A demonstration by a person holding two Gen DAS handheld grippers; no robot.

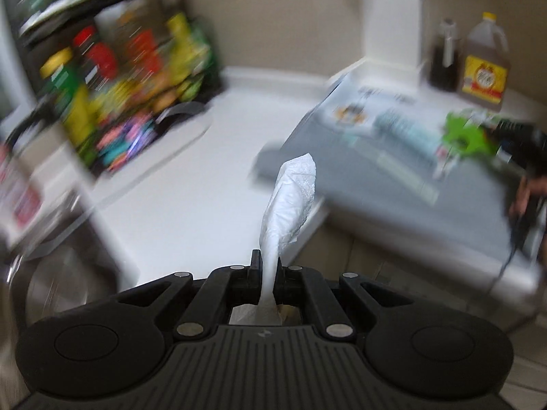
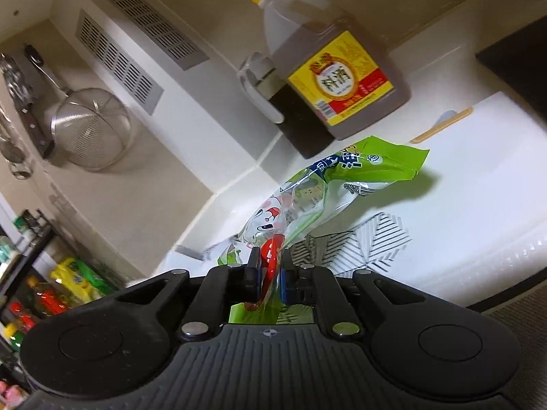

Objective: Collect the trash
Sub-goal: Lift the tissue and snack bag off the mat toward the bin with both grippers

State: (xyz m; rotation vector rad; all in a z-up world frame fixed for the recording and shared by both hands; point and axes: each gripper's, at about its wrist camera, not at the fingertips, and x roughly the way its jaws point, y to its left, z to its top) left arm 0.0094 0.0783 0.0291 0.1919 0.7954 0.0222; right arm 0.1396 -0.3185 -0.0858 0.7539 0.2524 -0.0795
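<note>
My left gripper [image 1: 266,264] is shut on a crumpled white paper tissue [image 1: 290,201], which sticks up from between its fingers above the white counter [image 1: 191,184]. My right gripper [image 2: 270,263] is shut on a green and clear plastic snack wrapper [image 2: 328,184] and holds it lifted above the white stove cover [image 2: 478,184]. The wrapper and the right gripper also show, blurred, in the left wrist view [image 1: 465,135] at the far right.
A large jug of cooking wine [image 2: 338,65] and a dark sauce bottle [image 2: 273,102] stand by the back wall. A mesh strainer [image 2: 90,130] hangs at the left. A shelf of colourful packets [image 1: 112,78] stands at the counter's left. A patterned mat [image 2: 362,242] lies under the wrapper.
</note>
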